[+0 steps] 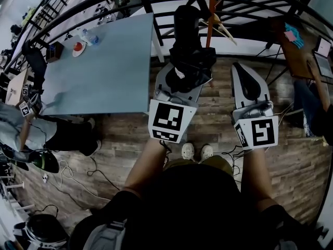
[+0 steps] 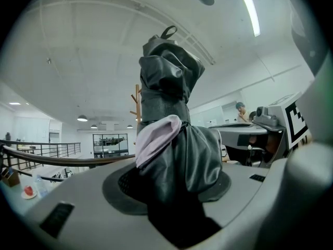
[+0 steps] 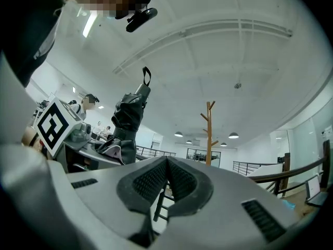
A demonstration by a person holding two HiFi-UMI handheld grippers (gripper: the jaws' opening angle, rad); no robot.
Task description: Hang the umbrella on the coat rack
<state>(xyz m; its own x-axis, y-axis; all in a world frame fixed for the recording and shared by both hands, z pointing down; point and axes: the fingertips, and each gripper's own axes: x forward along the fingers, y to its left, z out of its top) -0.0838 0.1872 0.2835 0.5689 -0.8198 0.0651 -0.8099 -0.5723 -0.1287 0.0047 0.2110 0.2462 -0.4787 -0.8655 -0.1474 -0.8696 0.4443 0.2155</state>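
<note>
A black folded umbrella [image 1: 187, 33] stands upright in my left gripper [image 1: 188, 69], which is shut on its lower part. In the left gripper view the umbrella [image 2: 169, 92] fills the middle, with a strap loop on top and a pale lilac fold by the left gripper [image 2: 171, 191]. The wooden coat rack [image 1: 210, 14] rises just beyond and to the right of the umbrella, apart from it; its pole [image 2: 137, 105] shows behind the umbrella. My right gripper [image 1: 244, 74] is to the right, shut with nothing in it. From the right gripper [image 3: 167, 163], the umbrella [image 3: 127, 121] is left and the rack [image 3: 209, 132] ahead.
A grey-blue table [image 1: 104, 72] stands at the left with a red thing on a plate [image 1: 78, 47] and a bottle [image 1: 89, 37]. A black railing [image 1: 250, 4] curves behind the rack. A seated person [image 1: 31, 132] is at far left, a desk with a laptop [image 1: 322, 48] at right.
</note>
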